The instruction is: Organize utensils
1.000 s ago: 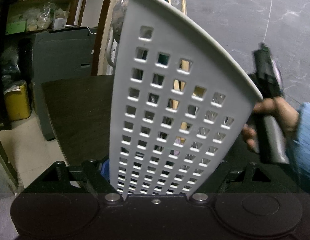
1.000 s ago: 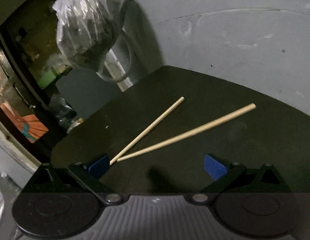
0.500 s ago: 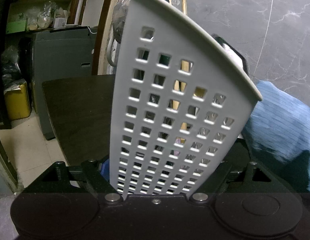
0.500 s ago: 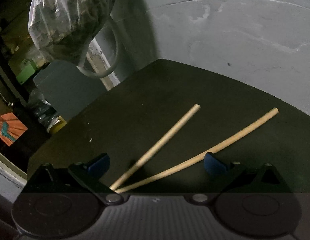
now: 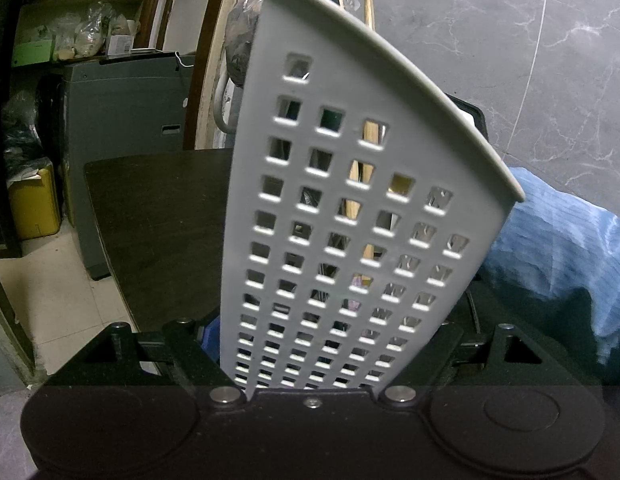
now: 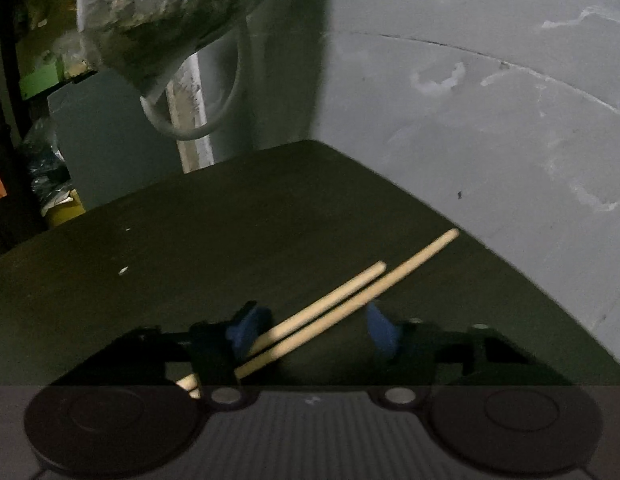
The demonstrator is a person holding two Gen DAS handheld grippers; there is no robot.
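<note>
The left gripper (image 5: 310, 360) pinched the white perforated plastic utensil holder (image 5: 349, 216), steadying it upright on the dark table (image 5: 158, 216). The right gripper (image 6: 310, 328) had just been closing, not yet pinching the 2 wooden chopsticks (image 6: 333, 304) lying between its fingers, likely gathering them.

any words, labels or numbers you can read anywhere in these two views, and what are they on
No text can be read in either view.
Small white box on the shelf, left wrist view: carries a dark printed patch like a barcode, too small to read.
Green box on the same shelf: faint print, too blurred to read.
White perforated utensil holder, chopsticks and dark table: no markings visible.
</note>
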